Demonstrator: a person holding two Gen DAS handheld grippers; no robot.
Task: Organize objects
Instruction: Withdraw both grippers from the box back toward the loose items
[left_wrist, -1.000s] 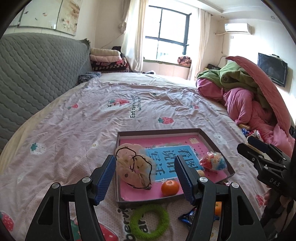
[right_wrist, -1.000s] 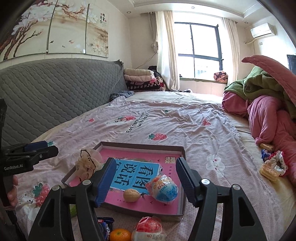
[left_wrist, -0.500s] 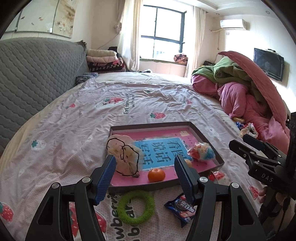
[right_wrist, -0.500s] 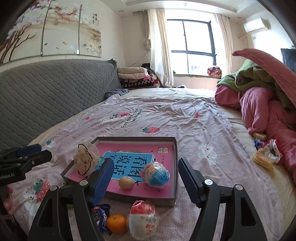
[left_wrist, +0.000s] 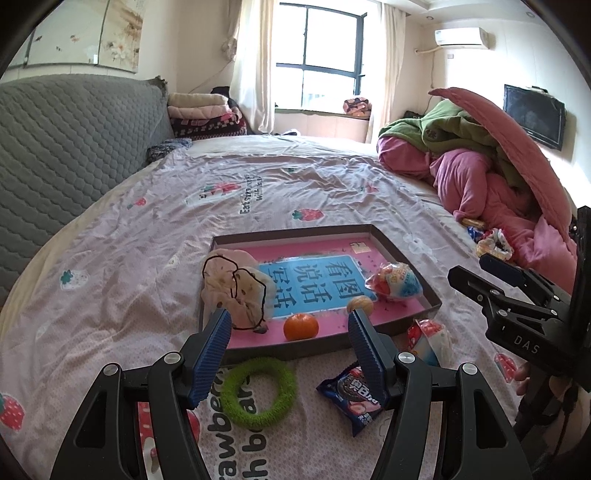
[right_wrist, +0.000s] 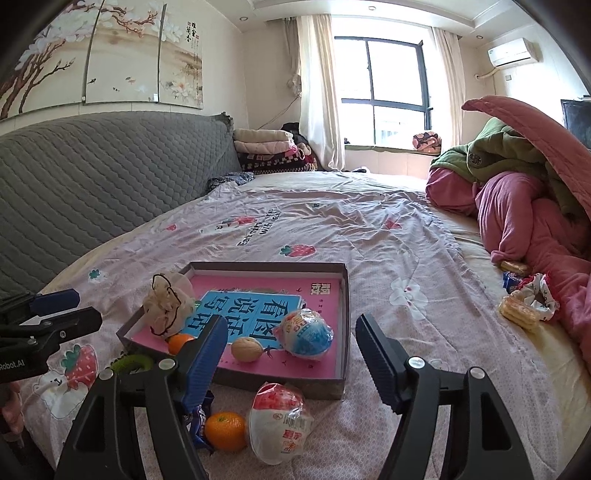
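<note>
A shallow brown box (left_wrist: 295, 230) with a pink and blue bottom lies on the bed; it also shows in the right wrist view (right_wrist: 341, 325). In it lie a cream scrunchie (left_wrist: 236, 288), a tangerine (left_wrist: 301, 326), a walnut (right_wrist: 246, 349) and a blue-red wrapped ball (right_wrist: 306, 334). In front of the box lie a green ring (left_wrist: 258, 392), a blue cookie packet (left_wrist: 352, 397), a second tangerine (right_wrist: 225, 431) and a red-white packet (right_wrist: 279, 426). My left gripper (left_wrist: 290, 354) is open and empty above the ring. My right gripper (right_wrist: 291, 360) is open and empty above the box's near edge.
The bedsheet (left_wrist: 258, 192) has strawberry prints. A grey padded headboard (right_wrist: 92, 177) runs along the left. Pink and green quilts (right_wrist: 524, 192) are piled at the right, with biscuits and a scrunchie (right_wrist: 526, 306) beside them. Folded blankets (left_wrist: 207, 114) are stacked at the far end.
Both grippers have drawn back from the box, so the ring, cookie packet, second tangerine and red-white packet in front of it show more fully. Both stay open.
</note>
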